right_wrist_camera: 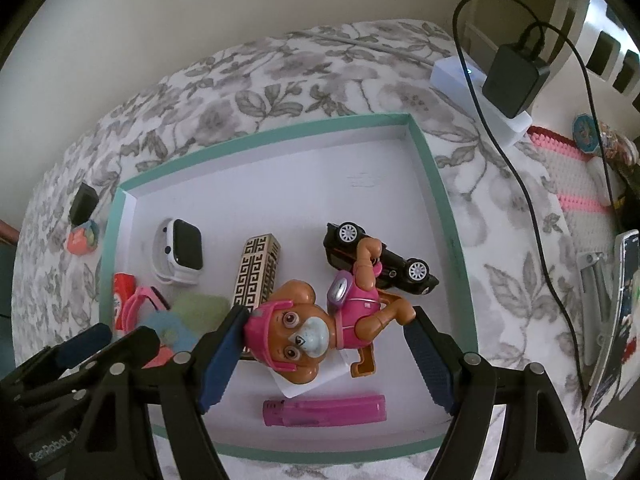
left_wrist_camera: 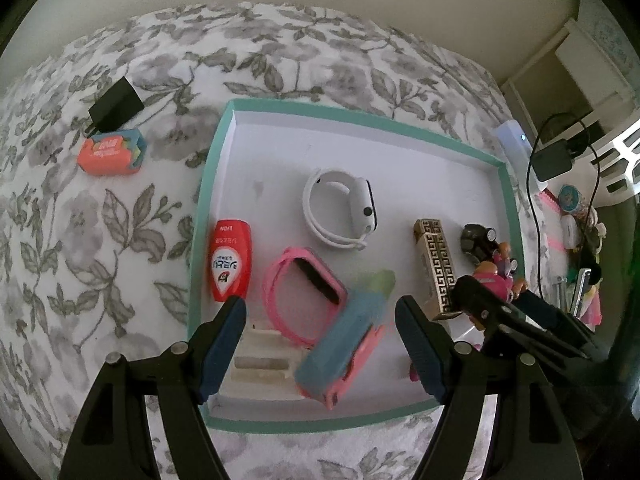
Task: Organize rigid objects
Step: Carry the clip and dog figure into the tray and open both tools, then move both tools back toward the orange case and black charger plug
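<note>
While both claws hang spread and empty over the teal tray (left_wrist_camera: 210,184), the left claw (left_wrist_camera: 320,344) has a blurred blue-and-pink box (left_wrist_camera: 340,352) between its fingers, not pinched. Beyond it lie two watches, one white (left_wrist_camera: 344,208) and one pink (left_wrist_camera: 300,292), and one red bottle (left_wrist_camera: 230,266). Under the right claw (right_wrist_camera: 326,356) lies one toy dog (right_wrist_camera: 304,332), with one black car (right_wrist_camera: 380,264) beyond and one pink lighter (right_wrist_camera: 324,410) nearer.

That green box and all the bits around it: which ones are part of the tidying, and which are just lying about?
Part of the job:
green box
white watch
pink watch
red bottle
toy dog
toy car
pink lighter
orange packet
black plug

Just lying about:
black charger
phone
</note>
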